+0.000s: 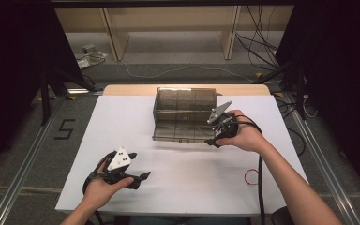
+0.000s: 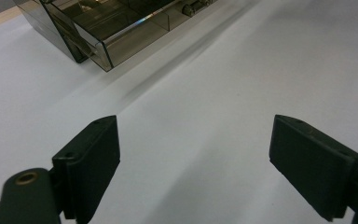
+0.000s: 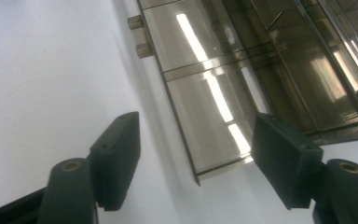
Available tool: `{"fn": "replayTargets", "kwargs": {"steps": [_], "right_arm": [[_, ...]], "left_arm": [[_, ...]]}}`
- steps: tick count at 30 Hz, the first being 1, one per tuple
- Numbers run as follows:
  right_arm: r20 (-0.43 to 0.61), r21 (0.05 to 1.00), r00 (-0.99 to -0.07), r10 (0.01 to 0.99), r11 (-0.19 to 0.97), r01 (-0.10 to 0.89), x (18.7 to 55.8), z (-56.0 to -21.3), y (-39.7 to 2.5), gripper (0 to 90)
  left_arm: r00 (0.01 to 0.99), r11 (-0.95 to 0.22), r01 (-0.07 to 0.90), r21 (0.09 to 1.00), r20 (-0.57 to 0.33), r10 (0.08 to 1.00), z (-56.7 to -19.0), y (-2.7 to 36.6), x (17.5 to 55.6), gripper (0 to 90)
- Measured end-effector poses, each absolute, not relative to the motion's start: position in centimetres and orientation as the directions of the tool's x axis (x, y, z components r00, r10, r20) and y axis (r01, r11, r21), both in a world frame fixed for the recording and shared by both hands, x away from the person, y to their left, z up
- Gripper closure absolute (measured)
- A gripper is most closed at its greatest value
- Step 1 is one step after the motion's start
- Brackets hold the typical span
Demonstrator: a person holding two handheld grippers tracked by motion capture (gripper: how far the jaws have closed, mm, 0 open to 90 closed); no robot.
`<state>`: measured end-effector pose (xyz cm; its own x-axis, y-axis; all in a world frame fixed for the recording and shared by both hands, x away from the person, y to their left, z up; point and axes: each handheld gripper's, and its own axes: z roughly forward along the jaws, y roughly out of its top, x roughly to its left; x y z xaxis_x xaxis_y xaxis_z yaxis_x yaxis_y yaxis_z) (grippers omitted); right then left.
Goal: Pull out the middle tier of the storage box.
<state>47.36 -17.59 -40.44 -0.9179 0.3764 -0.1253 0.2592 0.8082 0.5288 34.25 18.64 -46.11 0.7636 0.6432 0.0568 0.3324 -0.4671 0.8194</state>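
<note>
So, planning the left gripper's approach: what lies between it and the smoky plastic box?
Nothing: bare white table cover runs from the left gripper to the box, seen in the high view and the left gripper view.

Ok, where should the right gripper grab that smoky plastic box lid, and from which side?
Probably the lid's free front edge, near its right corner, coming in low from the person's side. The lid lies open and thin near the table, and the right gripper's open fingers already straddle that edge.

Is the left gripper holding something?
No, the left gripper has its jaws wide apart with just the bare white table between them, and the smoky clear box sits farther off.
</note>
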Motion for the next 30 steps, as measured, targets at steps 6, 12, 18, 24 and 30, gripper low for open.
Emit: {"fn": "replayTargets", "kwargs": {"steps": [6, 12, 18, 24, 30], "right_arm": [[-0.107, 0.554, -0.910, 0.401, 0.784, 0.281, 46.6, -40.6, -18.1, 23.6], [-0.111, 0.574, -0.889, 0.444, 0.759, 0.308, 45.5, -40.8, -19.0, 16.6], [-0.100, 0.596, -0.881, 0.463, 0.737, 0.319, 44.3, -41.2, -20.2, 16.7], [-0.087, 0.615, -0.858, 0.505, 0.705, 0.353, 42.9, -42.0, -21.5, 16.7], [-0.054, 0.621, -0.830, 0.555, 0.670, 0.407, 41.2, -43.5, -23.1, 16.9]], "left_arm": [[0.763, -0.466, 0.332, 0.820, 0.057, 0.644, -46.1, 18.7, 34.2, 16.1], [0.762, -0.467, 0.334, 0.819, 0.057, 0.645, -46.1, 18.6, 34.3, 16.1], [0.762, -0.467, 0.333, 0.819, 0.058, 0.645, -46.2, 18.6, 34.3, 16.1], [0.759, -0.465, 0.334, 0.820, 0.059, 0.648, -46.1, 18.7, 34.3, 16.1], [0.759, -0.466, 0.334, 0.819, 0.060, 0.649, -46.1, 18.7, 34.3, 16.1]]}}
